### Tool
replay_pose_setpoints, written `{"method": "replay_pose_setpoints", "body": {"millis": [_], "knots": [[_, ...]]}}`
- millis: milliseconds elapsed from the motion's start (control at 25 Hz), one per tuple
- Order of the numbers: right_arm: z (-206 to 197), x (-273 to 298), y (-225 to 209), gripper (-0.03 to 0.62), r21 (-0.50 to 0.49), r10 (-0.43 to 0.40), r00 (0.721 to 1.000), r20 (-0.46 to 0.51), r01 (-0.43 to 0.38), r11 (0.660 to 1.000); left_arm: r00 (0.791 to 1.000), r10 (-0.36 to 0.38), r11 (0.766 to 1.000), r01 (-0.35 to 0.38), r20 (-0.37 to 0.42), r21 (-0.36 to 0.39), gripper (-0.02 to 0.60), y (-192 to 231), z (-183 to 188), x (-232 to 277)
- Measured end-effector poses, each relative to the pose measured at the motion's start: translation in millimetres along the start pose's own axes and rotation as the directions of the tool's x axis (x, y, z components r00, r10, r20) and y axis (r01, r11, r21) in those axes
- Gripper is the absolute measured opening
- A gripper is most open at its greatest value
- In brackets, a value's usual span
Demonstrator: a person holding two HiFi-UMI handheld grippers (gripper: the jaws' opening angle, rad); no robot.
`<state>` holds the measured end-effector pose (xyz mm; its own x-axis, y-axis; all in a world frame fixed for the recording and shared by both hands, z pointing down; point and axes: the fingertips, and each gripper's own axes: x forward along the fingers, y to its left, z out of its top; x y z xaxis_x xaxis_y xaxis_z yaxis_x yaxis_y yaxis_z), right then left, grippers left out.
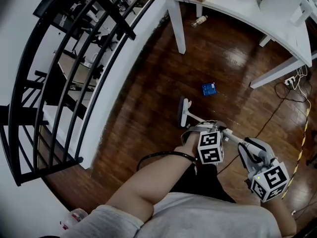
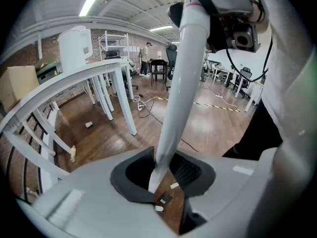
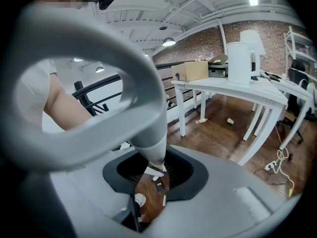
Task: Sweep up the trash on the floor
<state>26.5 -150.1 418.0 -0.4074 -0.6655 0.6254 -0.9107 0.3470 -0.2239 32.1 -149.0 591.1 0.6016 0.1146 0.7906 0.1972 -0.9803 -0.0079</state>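
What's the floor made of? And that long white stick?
The floor looks like dark wood with a glossy finish: plank lines and shiny reflections. The broom handle seems smooth white plastic or painted metal; its even sheen leaves that open.

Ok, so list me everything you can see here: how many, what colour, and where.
broom: one, white handle and dark head, head down on the floor ahead of the person
packet: one, blue, on the floor just past the broom head
plastic bottle: one, clear, on the floor by a table leg
paper cup: one, pale, on the floor under the table
table: one, white, upper right
cardboard box: one, brown, on the table
railing: one, black, left side
left gripper: one, grey, shut on the broom handle
right gripper: one, grey, shut on the handle's looped end
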Motion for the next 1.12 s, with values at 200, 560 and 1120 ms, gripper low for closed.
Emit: {"method": "replay_pose_setpoints", "body": {"millis": [200, 560, 1120], "knots": [[-31, -44, -20, 0.103, -0.035, -0.013, 0.999, -0.032, 0.012, 0.999, 1.000, -0.007, 1.000, 0.007, 0.029, -0.008, 0.089, -36, 39, 28], [-59, -109, -56, 0.104, -0.053, -0.012, 1.000, -0.015, 0.011, 0.999, 0.995, 0.018, 0.999, -0.014, 0.099, -0.038, 0.089, -75, 104, 64], [-77, -146, -54, 0.107, -0.078, 0.079, 0.995, 0.063, -0.074, 0.994, 0.997, 0.047, 0.999, -0.047, 0.061, 0.003, 0.086, -105, 127, 72]]}}
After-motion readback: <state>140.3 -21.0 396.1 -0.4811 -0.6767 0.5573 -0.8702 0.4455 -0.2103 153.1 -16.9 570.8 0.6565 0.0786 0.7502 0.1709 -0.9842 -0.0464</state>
